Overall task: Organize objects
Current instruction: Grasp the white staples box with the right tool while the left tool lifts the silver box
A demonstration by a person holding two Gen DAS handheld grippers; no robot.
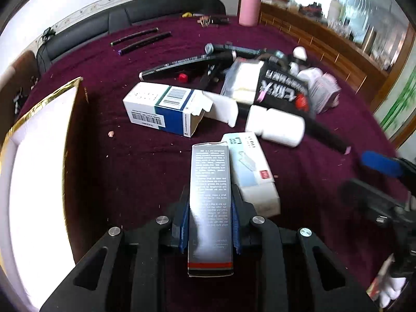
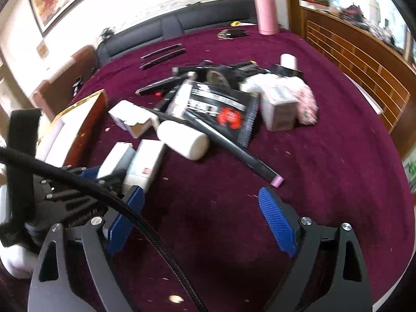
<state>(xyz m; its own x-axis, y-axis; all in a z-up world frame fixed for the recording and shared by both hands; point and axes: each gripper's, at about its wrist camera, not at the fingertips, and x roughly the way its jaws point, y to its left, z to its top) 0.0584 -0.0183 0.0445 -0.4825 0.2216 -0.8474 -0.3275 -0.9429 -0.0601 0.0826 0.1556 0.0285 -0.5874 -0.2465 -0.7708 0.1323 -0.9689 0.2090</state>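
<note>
Bare maroon cloth (image 2: 325,182) ahead and right of right gripper (image 2: 200,215): open passage, only crumbs. Jaws wide, nothing between. Left of it, left gripper (image 2: 104,179) and black cable (image 2: 124,208) crossing: blocked. Farther ahead, clutter heap (image 2: 228,104) with white bottle (image 2: 184,140) and long black marker (image 2: 234,150) jutting toward free area. Gold-rimmed box (image 1: 44,161) walling left side. Open strip between it and blue-white carton (image 1: 161,109). Far cloth near pink flask (image 1: 249,6) mostly clear.
</note>
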